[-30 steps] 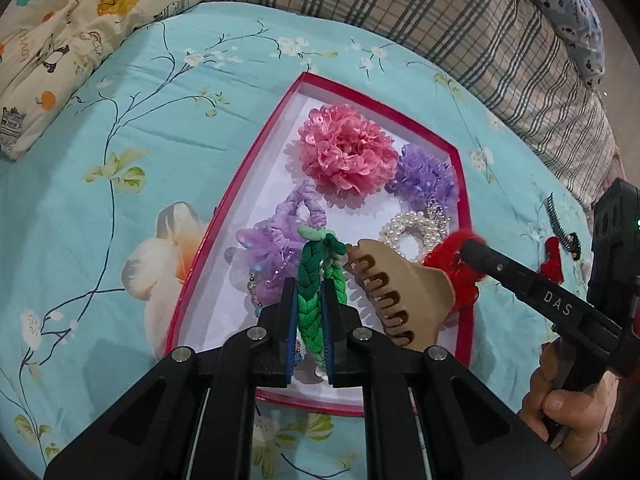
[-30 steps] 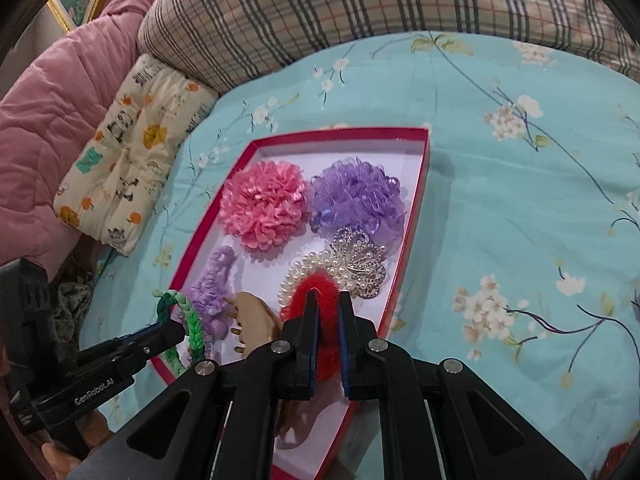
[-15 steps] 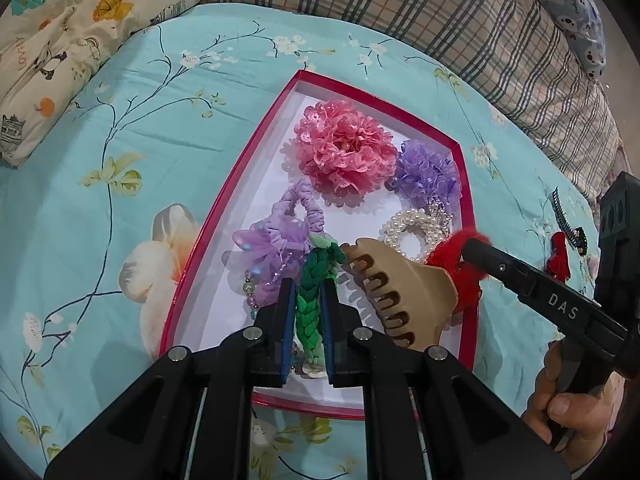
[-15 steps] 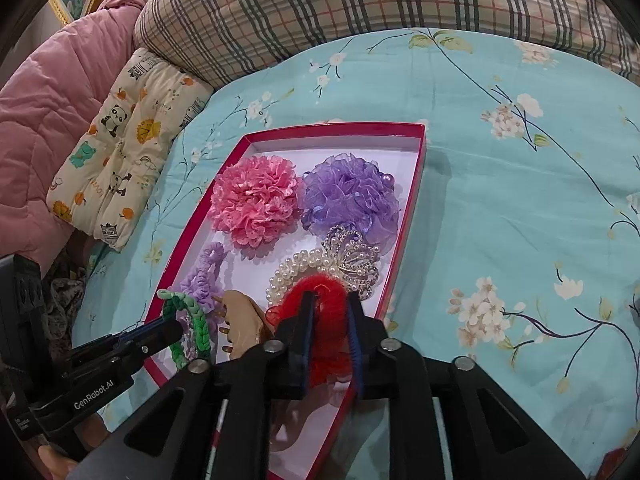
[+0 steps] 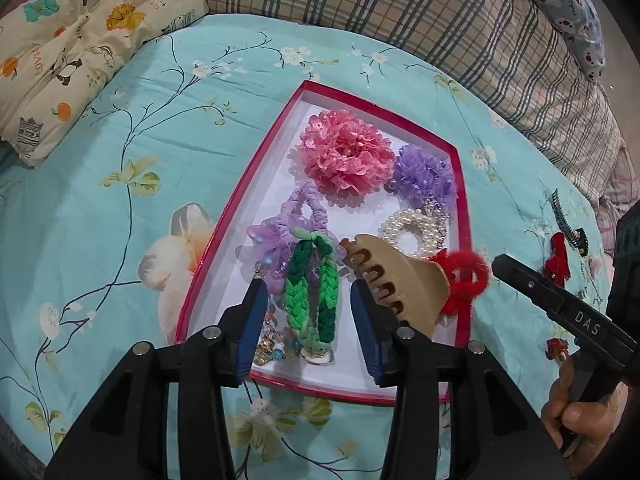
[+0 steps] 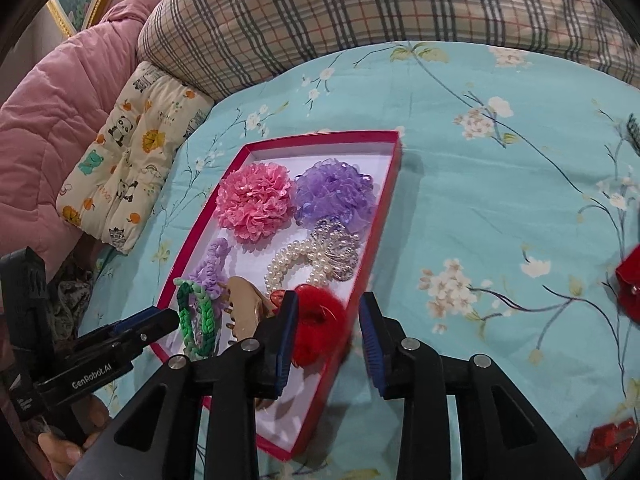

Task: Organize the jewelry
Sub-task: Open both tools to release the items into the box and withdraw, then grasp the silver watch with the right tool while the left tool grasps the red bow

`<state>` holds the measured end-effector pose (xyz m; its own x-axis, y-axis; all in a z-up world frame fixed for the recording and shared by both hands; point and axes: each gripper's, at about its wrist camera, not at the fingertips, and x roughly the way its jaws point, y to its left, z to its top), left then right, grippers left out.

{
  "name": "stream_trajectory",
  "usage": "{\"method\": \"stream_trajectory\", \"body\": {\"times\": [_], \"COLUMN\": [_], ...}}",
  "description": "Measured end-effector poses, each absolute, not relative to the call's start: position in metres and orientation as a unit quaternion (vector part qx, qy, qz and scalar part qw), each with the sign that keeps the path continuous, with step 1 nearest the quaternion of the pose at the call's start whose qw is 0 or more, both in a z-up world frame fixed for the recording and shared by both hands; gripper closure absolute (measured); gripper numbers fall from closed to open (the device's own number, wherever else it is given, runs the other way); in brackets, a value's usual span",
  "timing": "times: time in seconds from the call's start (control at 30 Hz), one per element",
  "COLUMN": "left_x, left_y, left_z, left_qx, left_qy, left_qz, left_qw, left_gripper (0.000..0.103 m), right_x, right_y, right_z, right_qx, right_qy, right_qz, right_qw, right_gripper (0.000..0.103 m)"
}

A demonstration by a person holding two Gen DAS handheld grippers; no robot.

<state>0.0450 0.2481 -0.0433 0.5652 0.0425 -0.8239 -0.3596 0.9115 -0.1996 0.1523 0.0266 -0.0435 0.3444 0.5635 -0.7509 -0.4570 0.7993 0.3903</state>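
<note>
A red-rimmed box (image 5: pixel 240 216) (image 6: pixel 384 216) on the bed holds a pink flower scrunchie (image 5: pixel 346 156), a purple one (image 5: pixel 426 176), a pearl band (image 5: pixel 414 226), a lilac scrunchie (image 5: pixel 288 232) and a tan claw clip (image 5: pixel 400 280). My left gripper (image 5: pixel 306 300) is open, its jaws on either side of the green braided band (image 5: pixel 314 292), which lies in the box. My right gripper (image 6: pixel 328 316) is open just above the red fuzzy scrunchie (image 6: pixel 318 320), which rests at the box's right rim.
Red bows (image 5: pixel 558 258) (image 6: pixel 630 280) and a black comb clip (image 5: pixel 566 222) lie on the teal sheet right of the box. A plaid pillow (image 5: pixel 440 12), a cartoon-print pillow (image 5: pixel 80 32) and a pink quilt (image 6: pixel 52 120) border the bed.
Both grippers have opened. The green braided band and the red fuzzy scrunchie were let go and now lie in the box. Both grippers have drawn back slightly.
</note>
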Motion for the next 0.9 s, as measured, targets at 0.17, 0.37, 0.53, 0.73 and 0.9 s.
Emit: {"method": "stream_trajectory", "body": {"times": [0.17, 0.37, 0.53, 0.73, 0.9], "left_x": [0.041, 0.043, 0.049, 0.057, 0.063], "left_y": [0.239, 0.223, 0.201, 0.169, 0.144], "left_z": [-0.034, -0.022, -0.014, -0.009, -0.01], "left_qx": [-0.169, -0.162, -0.157, -0.142, -0.132], "left_qy": [0.444, 0.435, 0.433, 0.435, 0.443], "left_qz": [0.112, 0.098, 0.077, 0.051, 0.031], "left_qw": [0.873, 0.88, 0.884, 0.888, 0.886], "left_gripper": [0.054, 0.048, 0.047, 0.041, 0.041], "right_x": [0.145, 0.137, 0.133, 0.13, 0.125], "right_y": [0.003, -0.04, -0.075, -0.125, -0.164], "right_z": [-0.036, -0.03, -0.027, -0.025, -0.024], "right_qx": [0.065, 0.074, 0.073, 0.088, 0.086], "right_qy": [0.474, 0.468, 0.466, 0.46, 0.457], "right_qz": [0.3, 0.268, 0.237, 0.189, 0.148], "right_qw": [0.825, 0.839, 0.849, 0.863, 0.873], "right_gripper": [0.069, 0.063, 0.061, 0.057, 0.053]}}
